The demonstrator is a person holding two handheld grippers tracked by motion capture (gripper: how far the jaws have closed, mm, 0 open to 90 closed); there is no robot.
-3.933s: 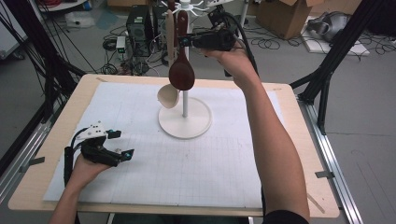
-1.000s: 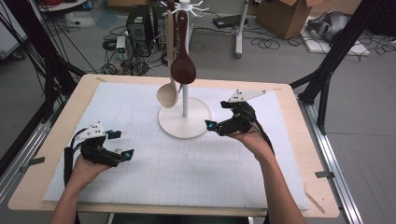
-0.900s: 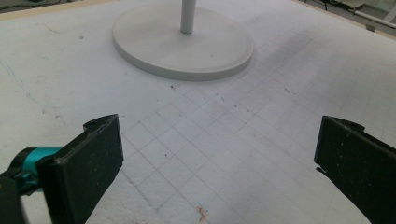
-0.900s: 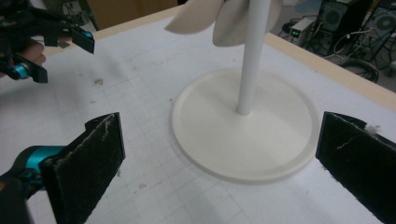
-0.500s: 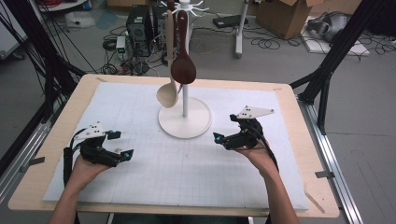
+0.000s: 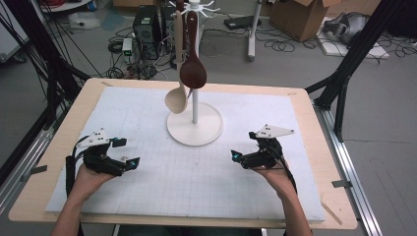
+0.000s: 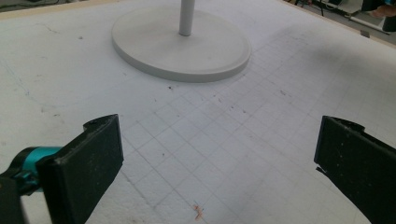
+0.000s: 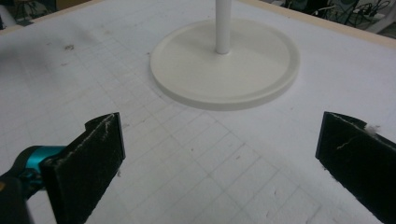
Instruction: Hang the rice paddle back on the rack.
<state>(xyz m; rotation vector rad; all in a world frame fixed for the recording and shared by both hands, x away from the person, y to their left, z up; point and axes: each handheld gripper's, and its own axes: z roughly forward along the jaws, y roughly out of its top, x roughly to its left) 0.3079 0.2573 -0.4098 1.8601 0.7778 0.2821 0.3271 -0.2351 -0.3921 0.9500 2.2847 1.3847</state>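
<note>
A white stand [image 6: 194, 129] with a round base and thin pole rises from the middle of the gridded mat. Two spoons hang from its top hooks: a dark brown one [image 6: 193, 73] and a pale wooden one [image 6: 176, 101] lower to the left. My left gripper [image 6: 127, 151] rests low at the front left, open and holding nothing. My right gripper [image 6: 244, 145] sits at the front right, also open and holding nothing. The stand's base [image 7: 182, 46] lies ahead between the wide-apart jaws of the left gripper [image 7: 217, 172]. That base [image 8: 224, 65] also lies ahead of the right gripper [image 8: 219, 172].
The white gridded mat [image 6: 147, 113] covers a wooden table [image 6: 314, 128]. Black frame legs [image 6: 344, 78] stand at the table's right and left. Cables, a computer case [image 6: 147, 29] and boxes lie on the floor beyond the far edge.
My right gripper came down from the top of the stand, by the dark spoon's handle, to the mat at front right. The dark spoon stays hanging. The left gripper has not moved.
</note>
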